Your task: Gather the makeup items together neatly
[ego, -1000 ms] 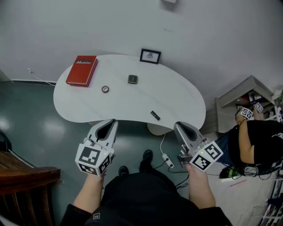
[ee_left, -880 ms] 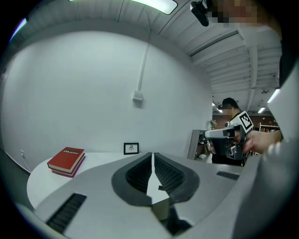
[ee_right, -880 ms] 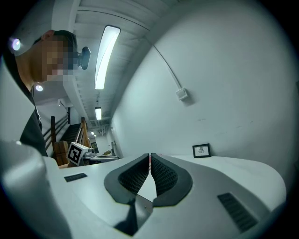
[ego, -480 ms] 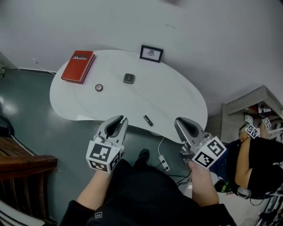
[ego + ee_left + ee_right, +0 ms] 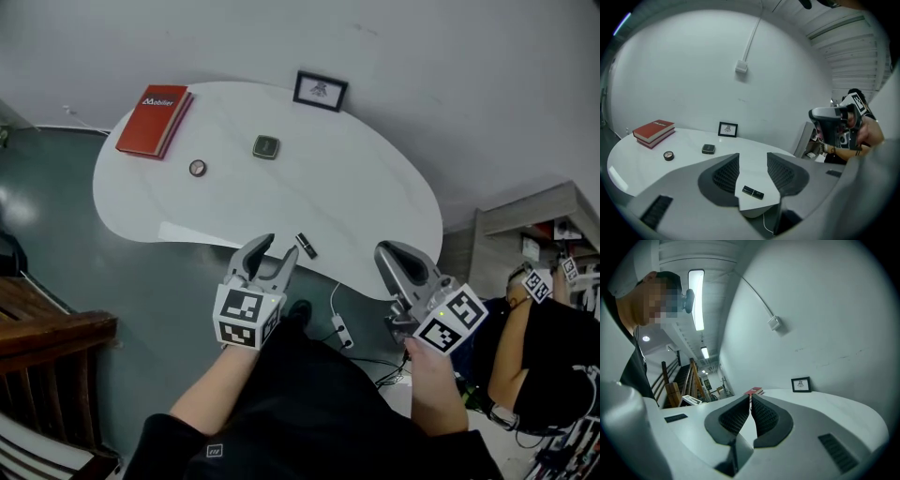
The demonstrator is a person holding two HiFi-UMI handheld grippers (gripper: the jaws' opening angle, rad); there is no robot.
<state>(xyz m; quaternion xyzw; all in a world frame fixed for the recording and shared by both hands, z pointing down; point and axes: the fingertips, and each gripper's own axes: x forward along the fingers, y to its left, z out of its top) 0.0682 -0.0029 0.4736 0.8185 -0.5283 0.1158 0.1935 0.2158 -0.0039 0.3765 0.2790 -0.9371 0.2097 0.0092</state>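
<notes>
left claw (image 5: 278,249), just opening, hangs empty beside a probable lipstick (image 5: 306,246).

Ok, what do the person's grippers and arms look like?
The left gripper and right gripper have light grey shells and dark ribbed pads in the jaws. Each bears a white cube with black square markers; the right cube shows a green light. Sleeves are black. The left jaws have just been opening; the lipstick shows through their gap, ungripped.
</notes>
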